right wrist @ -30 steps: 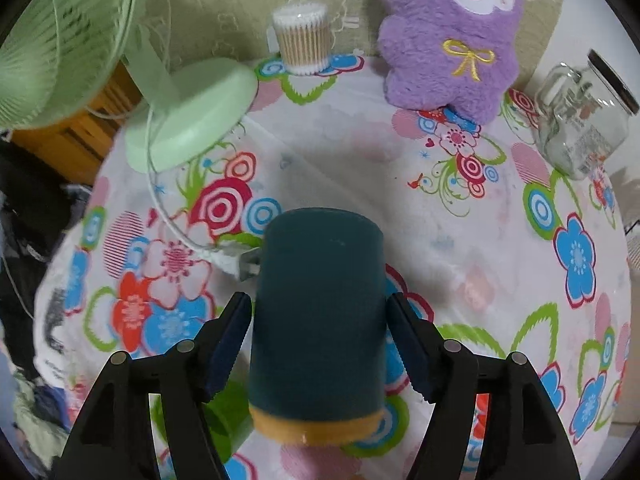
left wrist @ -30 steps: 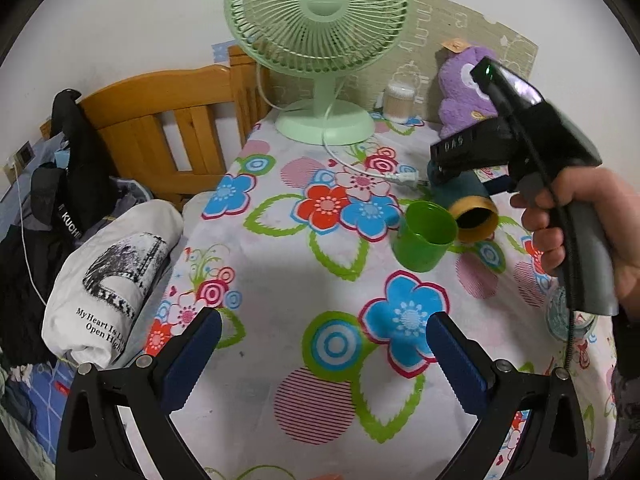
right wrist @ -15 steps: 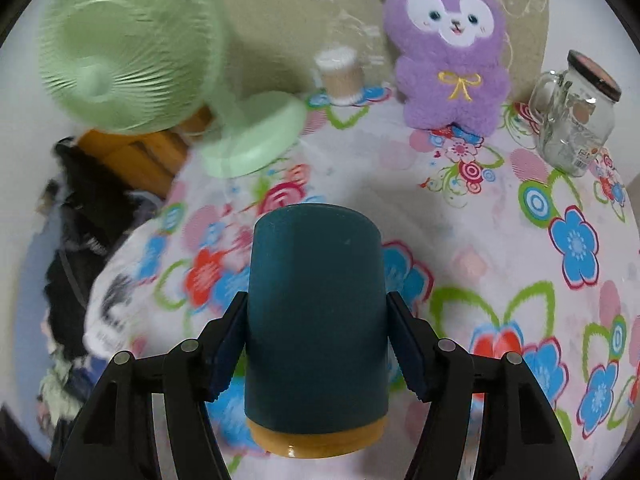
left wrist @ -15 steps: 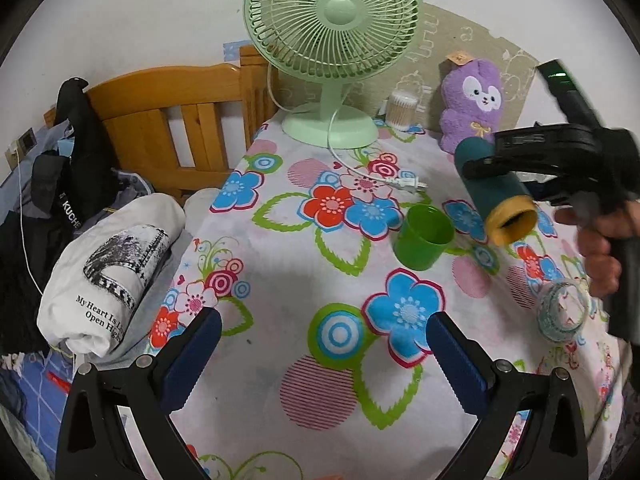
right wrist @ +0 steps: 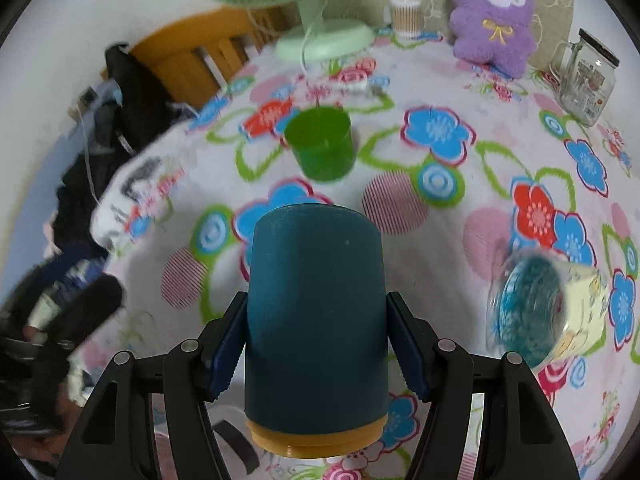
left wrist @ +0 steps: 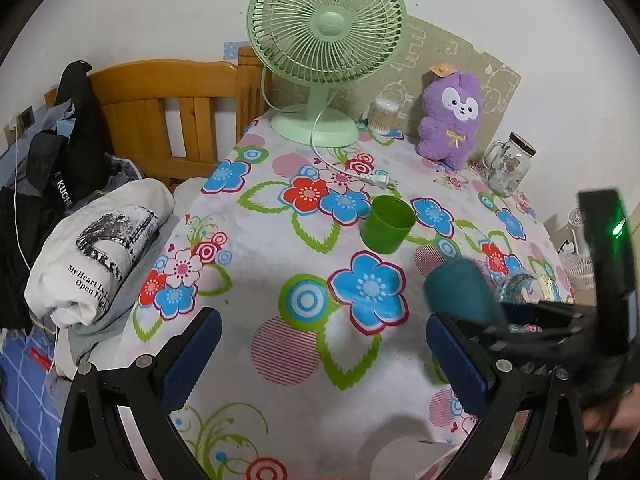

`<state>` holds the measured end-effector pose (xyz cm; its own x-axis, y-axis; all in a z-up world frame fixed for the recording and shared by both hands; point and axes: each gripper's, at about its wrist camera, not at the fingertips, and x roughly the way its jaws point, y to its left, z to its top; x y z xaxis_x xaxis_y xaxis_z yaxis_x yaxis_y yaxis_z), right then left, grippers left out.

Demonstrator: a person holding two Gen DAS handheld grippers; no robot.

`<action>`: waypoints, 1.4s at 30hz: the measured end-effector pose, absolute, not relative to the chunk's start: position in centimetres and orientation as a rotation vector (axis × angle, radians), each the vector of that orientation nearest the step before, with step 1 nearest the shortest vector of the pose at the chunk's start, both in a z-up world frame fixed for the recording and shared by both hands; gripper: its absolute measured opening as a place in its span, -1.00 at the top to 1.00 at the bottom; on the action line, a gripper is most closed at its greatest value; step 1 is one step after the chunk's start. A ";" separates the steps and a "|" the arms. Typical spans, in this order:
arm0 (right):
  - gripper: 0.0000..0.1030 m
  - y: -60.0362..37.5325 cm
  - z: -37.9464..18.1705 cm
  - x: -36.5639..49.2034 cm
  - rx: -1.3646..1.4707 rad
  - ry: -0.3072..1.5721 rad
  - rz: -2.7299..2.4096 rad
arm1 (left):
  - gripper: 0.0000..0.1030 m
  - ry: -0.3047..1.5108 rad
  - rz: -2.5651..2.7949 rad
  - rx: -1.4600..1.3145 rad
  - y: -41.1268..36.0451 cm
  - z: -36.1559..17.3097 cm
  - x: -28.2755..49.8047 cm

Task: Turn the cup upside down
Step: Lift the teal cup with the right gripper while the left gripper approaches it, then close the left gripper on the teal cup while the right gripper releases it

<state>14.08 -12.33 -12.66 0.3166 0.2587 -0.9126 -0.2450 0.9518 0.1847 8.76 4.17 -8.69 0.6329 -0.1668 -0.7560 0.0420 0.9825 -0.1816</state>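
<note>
My right gripper is shut on a dark teal cup with an orange rim; the closed base points away from the camera and the orange rim sits nearest the camera. In the left wrist view the same cup is blurred, low at the right, above the floral tablecloth. My left gripper is open and empty above the table's near edge. A green cup stands upright, mouth up, in the middle of the table; it also shows in the right wrist view.
A green desk fan, its cord and plug, a cotton swab jar, a purple plush toy and a glass jar mug stand at the back. A clear glass with blue contents lies at the right. Wooden bed frame and clothes at the left.
My right gripper has carried the teal cup from beside the green cup, lifted it, and brought it nearer the front right of the table. The left gripper stays open and has drawn back slightly.
</note>
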 end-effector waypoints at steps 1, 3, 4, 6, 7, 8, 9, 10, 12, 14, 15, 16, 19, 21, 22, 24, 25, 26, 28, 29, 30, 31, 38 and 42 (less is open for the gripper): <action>-0.34 -12.0 -13.1 13.9 -0.005 1.215 0.315 | -1.00 0.879 -0.118 -0.153 4.0 -8.6 8.6; -0.35 -11.8 -13.8 13.9 -0.021 1.234 0.305 | -1.00 0.878 -0.120 -0.155 3.8 -8.5 8.4; -0.35 -11.9 -14.0 13.8 -0.016 1.242 0.307 | -1.00 0.880 -0.120 -0.152 3.5 -8.5 8.3; -0.49 -12.2 -13.8 13.9 0.004 1.244 0.314 | -1.00 0.882 -0.118 -0.149 3.2 -8.4 8.1; -0.56 -12.5 -13.7 13.9 0.011 1.247 0.314 | -1.00 0.883 -0.118 -0.148 2.9 -8.4 8.1; -0.64 -12.7 -13.5 13.8 0.015 1.246 0.314 | -1.00 0.882 -0.119 -0.148 2.7 -8.3 8.0; -0.65 -12.9 -13.3 13.7 0.022 1.241 0.316 | -1.00 0.880 -0.120 -0.147 2.6 -8.2 7.9; -0.65 -13.0 -13.0 13.6 0.028 1.238 0.319 | -1.00 0.878 -0.123 -0.146 2.4 -8.1 7.9; -0.65 -13.5 -12.4 13.4 0.045 1.235 0.330 | -1.00 0.875 -0.125 -0.143 2.0 -8.0 7.8; -0.65 -14.2 -11.7 13.2 0.064 1.221 0.337 | -1.00 0.875 -0.129 -0.142 1.7 -7.8 7.8; -0.65 -14.4 -11.4 13.0 0.070 1.215 0.337 | -1.00 0.874 -0.131 -0.142 1.5 -7.7 7.8; -0.65 -14.8 -11.1 12.8 0.078 1.208 0.334 | -1.00 0.873 -0.132 -0.140 1.3 -7.6 7.8; -0.65 -15.9 -10.2 12.3 0.101 1.192 0.330 | -1.00 0.871 -0.146 -0.139 0.7 -7.3 7.8; -0.65 -16.8 -9.8 11.9 0.111 1.181 0.333 | -1.00 0.871 -0.149 -0.134 0.2 -7.1 7.9; -0.65 -17.2 -9.7 11.6 0.115 1.176 0.333 | -1.00 0.873 -0.148 -0.128 -0.1 -7.0 7.9; -0.65 -18.1 -9.6 11.3 0.121 1.170 0.329 | -1.00 0.874 -0.150 -0.114 -0.8 -6.9 8.1; -0.65 -18.6 -9.6 11.1 0.124 1.167 0.324 | -1.00 0.874 -0.152 -0.112 -1.1 -6.8 8.2; -0.65 -19.3 -9.6 10.9 0.127 1.164 0.313 | -1.00 0.874 -0.154 -0.112 -1.3 -6.7 8.3; -0.65 -20.6 -9.8 10.5 0.139 1.160 0.294 | -1.00 0.878 -0.158 -0.110 -1.9 -6.5 8.5; -0.65 -21.2 -9.9 10.3 0.152 1.159 0.287 | -1.00 0.881 -0.159 -0.107 -2.1 -6.4 8.5; -0.65 -21.9 -10.0 10.2 0.164 1.161 0.283 | -1.00 0.884 -0.160 -0.104 -2.4 -6.3 8.6; -0.65 -22.5 -10.1 10.0 0.177 1.163 0.277 | -1.00 0.889 -0.161 -0.101 -2.7 -6.3 8.8; -0.65 -25.7 -10.8 8.4 0.222 1.165 0.255 | -1.00 0.942 -0.137 -0.084 -4.9 -7.2 10.3; -0.65 -26.1 -10.9 7.7 0.198 1.162 0.251 | -1.00 0.999 -0.134 -0.073 -6.0 -8.3 11.3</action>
<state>7.68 -26.06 -10.94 0.3750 0.2958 -0.8786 -0.0925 0.9549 0.2821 11.33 -5.99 -8.27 0.5334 -0.1460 -0.8332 0.0789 0.9893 -0.1229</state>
